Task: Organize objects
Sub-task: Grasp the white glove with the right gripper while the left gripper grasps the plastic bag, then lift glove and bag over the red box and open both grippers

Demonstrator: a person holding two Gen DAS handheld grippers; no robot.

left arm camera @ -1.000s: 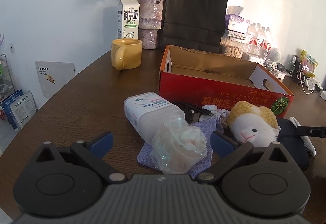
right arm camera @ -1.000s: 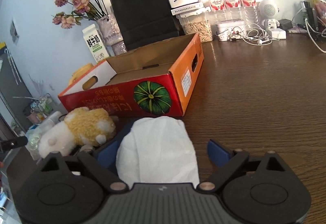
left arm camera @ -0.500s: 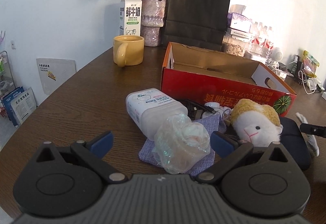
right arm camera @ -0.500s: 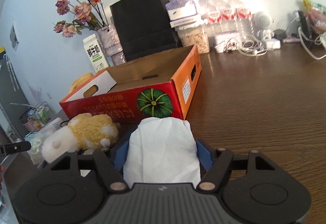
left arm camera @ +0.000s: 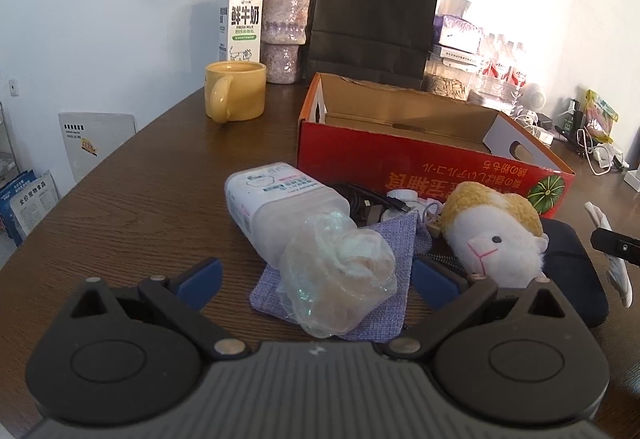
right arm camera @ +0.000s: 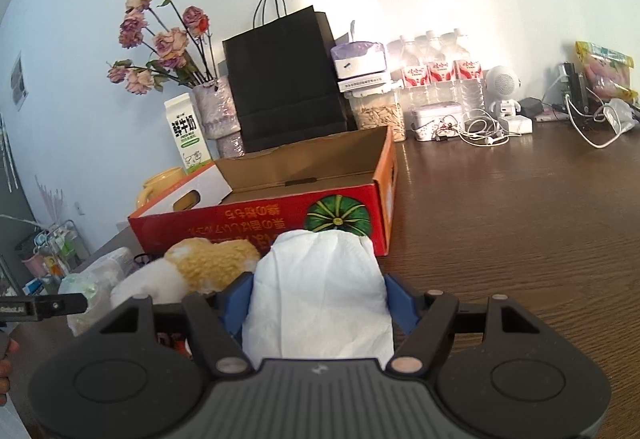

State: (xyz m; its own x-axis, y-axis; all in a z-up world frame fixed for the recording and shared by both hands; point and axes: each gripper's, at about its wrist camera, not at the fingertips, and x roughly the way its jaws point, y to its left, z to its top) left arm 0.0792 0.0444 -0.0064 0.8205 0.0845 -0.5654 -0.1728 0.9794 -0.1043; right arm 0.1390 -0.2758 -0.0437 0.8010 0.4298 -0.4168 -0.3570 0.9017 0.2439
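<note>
An open red cardboard box [left arm camera: 420, 163] [right arm camera: 280, 215] stands on the brown table. In front of it lie a white plastic jar [left arm camera: 280, 203], a crumpled clear plastic bag [left arm camera: 340, 271] on a purple cloth [left arm camera: 396, 251], a plush sheep [left arm camera: 496, 235] [right arm camera: 200, 271], dark cables [left arm camera: 368, 201] and a dark pouch [left arm camera: 572, 267]. My left gripper [left arm camera: 316, 279] is open, its fingers either side of the plastic bag. My right gripper [right arm camera: 320, 299] is shut on a white tissue pack [right arm camera: 320, 299], held above the table before the box; it also shows in the left wrist view [left arm camera: 612, 263].
A yellow mug [left arm camera: 234, 91], milk carton [left arm camera: 240, 25], flower vase [left arm camera: 284, 31] and black paper bag [left arm camera: 372, 15] stand behind the box. Water bottles [right arm camera: 436, 75], a container of seeds [right arm camera: 380, 115], a tin and chargers [right arm camera: 480, 127] line the far wall.
My right gripper has shut on the white tissue pack and lifted it off the table. My left gripper has risen slightly and stays open over the plastic bag.
</note>
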